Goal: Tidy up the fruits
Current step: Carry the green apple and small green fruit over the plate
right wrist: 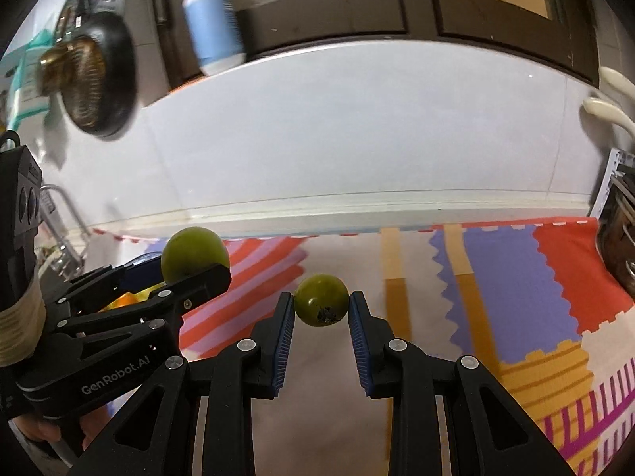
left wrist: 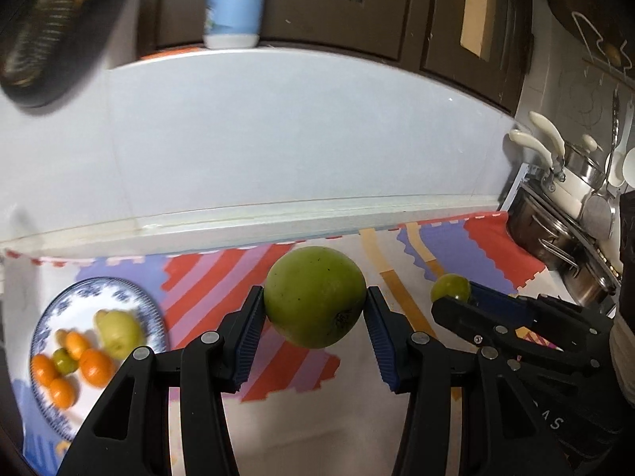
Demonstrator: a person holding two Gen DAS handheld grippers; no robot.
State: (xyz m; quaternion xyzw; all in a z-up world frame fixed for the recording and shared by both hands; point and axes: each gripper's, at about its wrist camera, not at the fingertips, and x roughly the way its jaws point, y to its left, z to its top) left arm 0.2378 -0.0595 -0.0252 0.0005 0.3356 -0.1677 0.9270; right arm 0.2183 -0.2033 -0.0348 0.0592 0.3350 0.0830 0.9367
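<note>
My left gripper [left wrist: 315,297] is shut on a large green fruit [left wrist: 313,295] and holds it above the patterned mat. My right gripper [right wrist: 321,301] is shut on a small green fruit [right wrist: 321,299], also held above the mat. The right gripper shows in the left wrist view [left wrist: 456,297] at the right with its small fruit [left wrist: 450,286]. The left gripper shows in the right wrist view [right wrist: 190,269] at the left with its big fruit [right wrist: 194,252]. A blue-and-white plate [left wrist: 131,297] at the left holds a pale pear [left wrist: 117,333], several oranges [left wrist: 95,367] and a small green fruit [left wrist: 63,361].
A colourful mat [right wrist: 496,285] covers the counter in front of a white tiled wall [left wrist: 278,139]. Steel pots [left wrist: 555,246] and utensils stand at the right. A blue bottle [right wrist: 212,20] and a dark round object [right wrist: 99,75] are up on the ledge.
</note>
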